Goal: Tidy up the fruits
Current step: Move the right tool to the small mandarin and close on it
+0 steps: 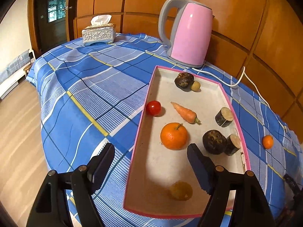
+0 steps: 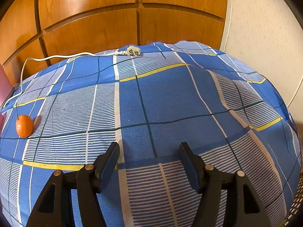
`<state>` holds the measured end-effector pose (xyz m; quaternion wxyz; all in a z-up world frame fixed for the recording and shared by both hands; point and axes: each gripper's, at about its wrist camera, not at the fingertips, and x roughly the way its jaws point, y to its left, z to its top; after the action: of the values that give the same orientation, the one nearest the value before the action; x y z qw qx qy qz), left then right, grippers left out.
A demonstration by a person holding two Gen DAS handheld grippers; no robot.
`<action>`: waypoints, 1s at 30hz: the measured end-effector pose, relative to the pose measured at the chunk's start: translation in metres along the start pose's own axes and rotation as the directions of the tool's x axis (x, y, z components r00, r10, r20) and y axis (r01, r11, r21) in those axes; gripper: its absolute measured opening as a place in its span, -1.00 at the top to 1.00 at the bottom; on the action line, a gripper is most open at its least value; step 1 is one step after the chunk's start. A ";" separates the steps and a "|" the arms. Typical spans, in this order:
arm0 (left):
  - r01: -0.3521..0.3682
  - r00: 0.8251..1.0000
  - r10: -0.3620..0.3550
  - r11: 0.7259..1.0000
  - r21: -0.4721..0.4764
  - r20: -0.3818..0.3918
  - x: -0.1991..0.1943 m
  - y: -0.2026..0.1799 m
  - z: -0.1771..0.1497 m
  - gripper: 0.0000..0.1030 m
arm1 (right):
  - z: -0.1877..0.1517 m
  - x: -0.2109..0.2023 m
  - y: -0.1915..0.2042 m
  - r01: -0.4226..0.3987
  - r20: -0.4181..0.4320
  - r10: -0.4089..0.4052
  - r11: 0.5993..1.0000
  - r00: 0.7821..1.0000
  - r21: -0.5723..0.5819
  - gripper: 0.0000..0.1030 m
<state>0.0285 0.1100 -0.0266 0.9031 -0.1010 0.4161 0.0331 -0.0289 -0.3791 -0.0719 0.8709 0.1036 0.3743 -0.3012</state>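
Wooden panels (image 1: 147, 1) are backing a surface draped in a blue plaid cloth (image 1: 85, 79), with a doorway and pale floor showing off to the left. Near the far left edge a tissue box (image 1: 98, 34) is sitting on the cloth, and further right a pink kettle (image 1: 189, 34) is standing just behind a pink-rimmed tray (image 1: 141, 132), its white cord (image 1: 238, 79) trailing off to the right.

Inside the tray, from left to right: a tomato (image 1: 153, 108) is resting against the left wall, an orange (image 1: 173, 136) is lying near the middle with a carrot (image 1: 184, 112) just beyond it, a dark round fruit (image 1: 184, 80) is touching a small yellowish one (image 1: 195, 86) at the far end, and another dark fruit (image 1: 214, 141) is touching a short log piece (image 1: 232, 144), with a second log piece (image 1: 224, 116) by the right wall. Something blurred and amber (image 1: 180, 191) is lying at the near end. Outside the tray, on the cloth to the right, a small orange (image 1: 267, 141) is sitting alone.

The left claw (image 1: 150, 156) is hanging released and empty — one finger over the cloth, the other over the tray beside the orange.

In the right wrist view the small orange (image 2: 24, 126) is lying far left, the plug (image 2: 133, 51) at the far edge, and the right claw (image 2: 149, 150) is hovering released over bare cloth, gripping nothing.
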 end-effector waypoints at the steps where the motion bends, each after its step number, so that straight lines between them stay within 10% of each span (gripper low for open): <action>1: -0.002 1.000 0.002 1.000 -0.004 0.002 -0.001 0.001 -0.001 -0.61 | 0.000 0.000 0.000 0.001 -0.002 -0.001 1.000 1.000 -0.001 -0.28; 7: -0.013 1.000 0.013 0.999 -0.035 0.000 0.000 0.012 -0.004 -0.68 | 0.006 -0.001 0.005 -0.001 -0.045 0.001 1.000 0.999 -0.004 -0.28; 19: -0.032 0.999 0.029 0.996 -0.085 -0.034 0.006 0.025 -0.015 -0.68 | 0.008 -0.034 0.092 -0.358 -0.094 0.346 0.915 0.934 -0.189 -0.28; 30: -0.039 0.999 0.038 0.995 -0.087 -0.017 -0.002 0.030 -0.015 -0.72 | 0.033 -0.015 0.175 -0.398 -0.145 0.371 0.856 0.917 -0.329 -0.28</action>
<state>0.0123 0.1362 -0.0392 0.8937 -0.1327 0.4232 0.0680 0.0879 -0.2458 -0.0457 0.9027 0.0303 0.4268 -0.0450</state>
